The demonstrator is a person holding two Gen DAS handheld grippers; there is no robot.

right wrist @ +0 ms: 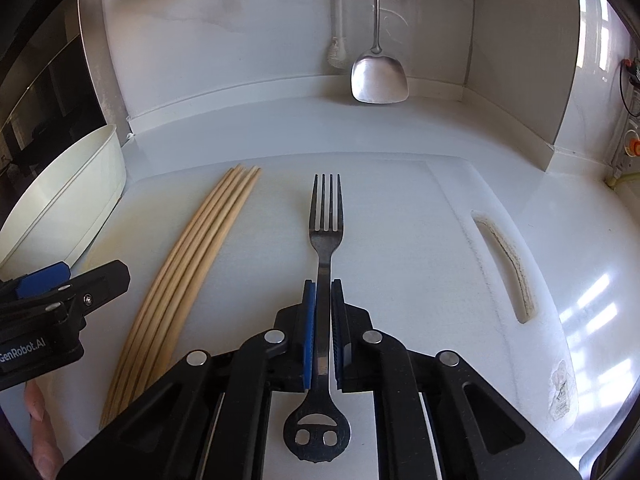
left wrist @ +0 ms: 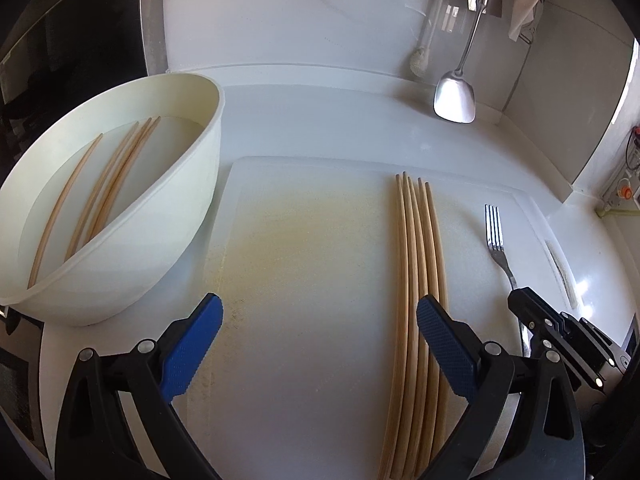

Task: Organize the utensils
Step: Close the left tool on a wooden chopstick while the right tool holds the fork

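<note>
Right gripper (right wrist: pixel 323 284) pinches the fork (right wrist: pixel 326 216) mid-handle, left gripper (left wrist: pixel 320 320) gapes wide, and that thin grip could let it swivel.

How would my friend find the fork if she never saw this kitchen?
Look at the white cutting board on the counter. Right of the bundled wooden chopsticks lies the metal fork, its handle pinched by the right gripper. It alone has tines.

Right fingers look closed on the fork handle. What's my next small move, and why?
Probably lift the fork slightly. The right gripper is shut on its handle, tines pointing away, and it seems to lie on the cutting board beside the chopsticks. The left gripper is open and empty.
</note>
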